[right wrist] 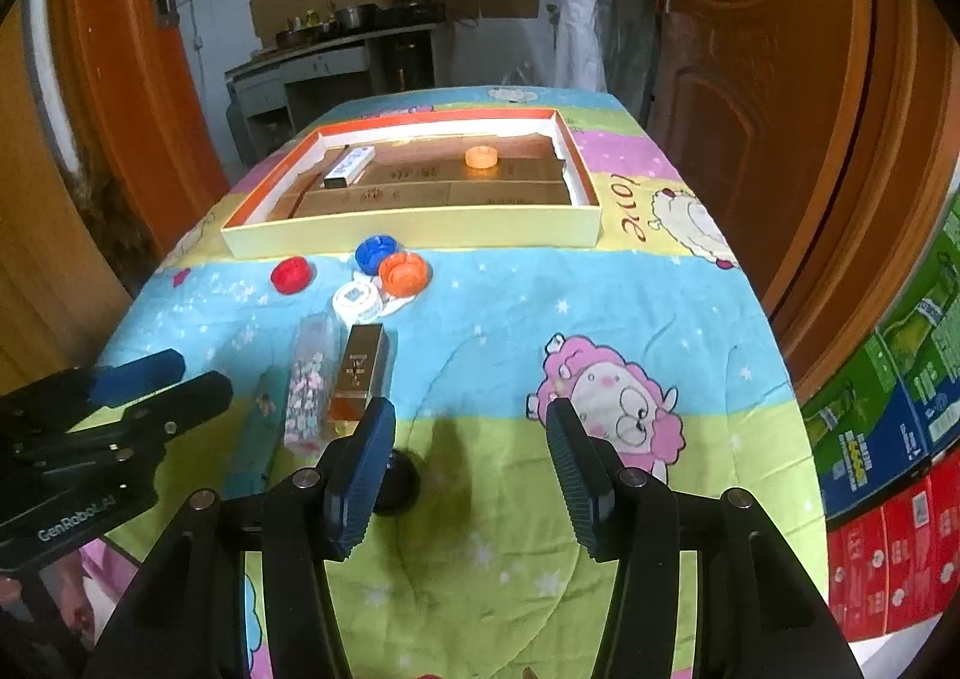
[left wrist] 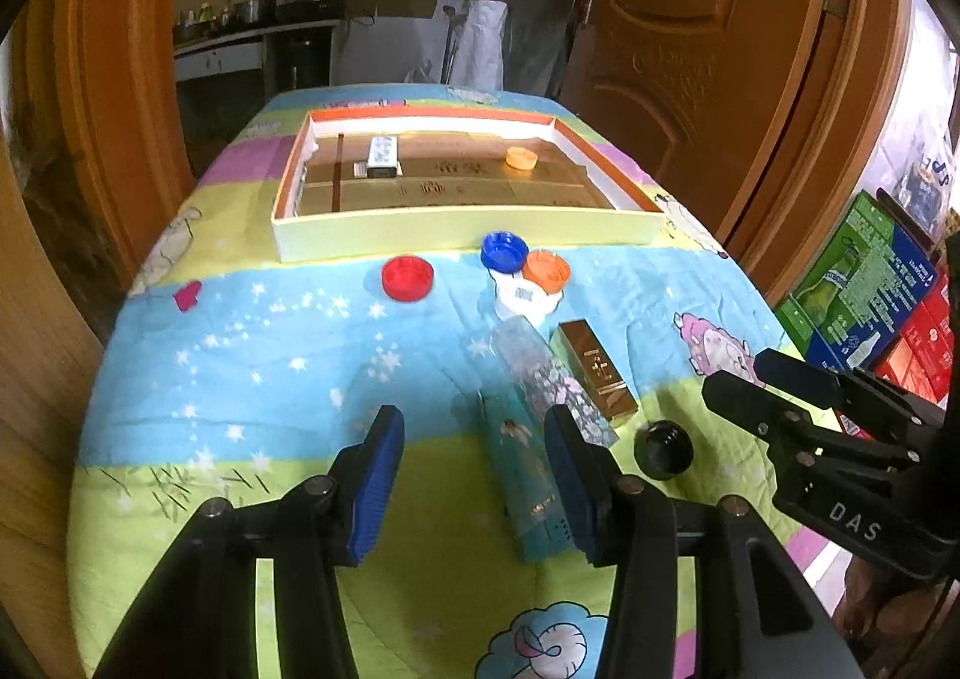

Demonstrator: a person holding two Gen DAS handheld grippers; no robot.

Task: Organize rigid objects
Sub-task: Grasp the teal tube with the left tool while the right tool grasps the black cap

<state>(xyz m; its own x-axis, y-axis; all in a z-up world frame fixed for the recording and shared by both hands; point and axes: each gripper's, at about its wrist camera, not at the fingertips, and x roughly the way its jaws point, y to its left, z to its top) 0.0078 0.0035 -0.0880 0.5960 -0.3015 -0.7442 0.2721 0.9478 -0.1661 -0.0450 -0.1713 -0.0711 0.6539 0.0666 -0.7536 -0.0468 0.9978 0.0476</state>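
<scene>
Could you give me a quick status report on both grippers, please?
Left gripper open, right gripper open, both empty. Teal box lies untouched on the cloth. Black cap beside it.

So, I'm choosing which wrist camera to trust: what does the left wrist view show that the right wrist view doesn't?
Only the left wrist view: the right claw from the side, and the whole teal box.

Only the right wrist view: the left claw from the side, and the whole pink cartoon sheep print.

Both: the shallow cardboard tray, red plastic cap, gold rectangular box and black round knob.
</scene>
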